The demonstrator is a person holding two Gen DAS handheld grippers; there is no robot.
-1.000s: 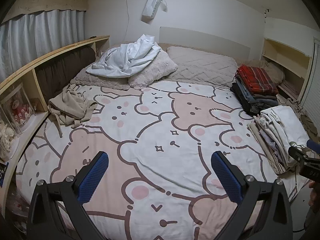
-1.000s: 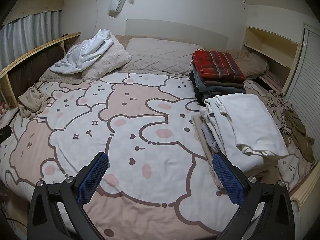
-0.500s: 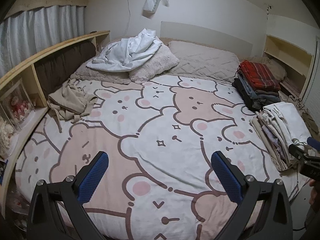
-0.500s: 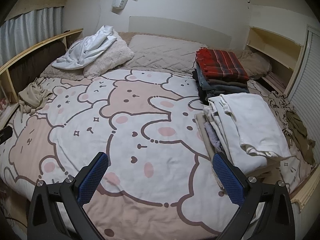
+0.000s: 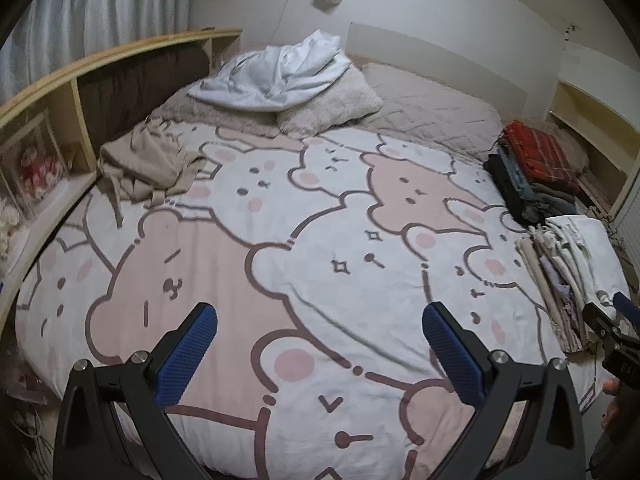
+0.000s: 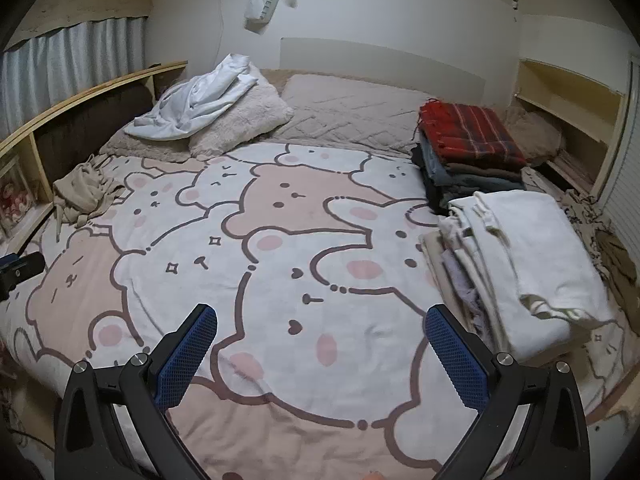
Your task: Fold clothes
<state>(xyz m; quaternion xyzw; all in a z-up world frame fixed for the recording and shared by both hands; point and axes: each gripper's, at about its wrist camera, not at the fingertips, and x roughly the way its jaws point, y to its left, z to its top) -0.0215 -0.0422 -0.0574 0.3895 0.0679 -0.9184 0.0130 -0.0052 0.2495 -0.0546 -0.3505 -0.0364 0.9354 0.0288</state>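
A crumpled beige garment (image 5: 148,164) lies at the bed's left edge; it also shows in the right wrist view (image 6: 84,194). A crumpled white garment (image 5: 276,74) lies on the pillows, also in the right wrist view (image 6: 200,100). Folded stacks sit at the right: a light pile (image 6: 520,272) and a dark pile topped with red plaid (image 6: 468,140). My left gripper (image 5: 320,344) is open and empty above the bedspread's near part. My right gripper (image 6: 320,346) is open and empty, left of the light pile.
The bear-print bedspread (image 5: 320,248) covers the bed. A wooden shelf unit (image 5: 60,92) runs along the left side. Pillows (image 6: 348,112) lie at the head. More shelves (image 6: 568,108) stand at the right. Crumpled cloth (image 6: 612,248) lies beyond the light pile.
Both grippers have pulled back and swung slightly left; the bed appears farther and the beige garment nearer the left view's middle. Both stay open and empty.
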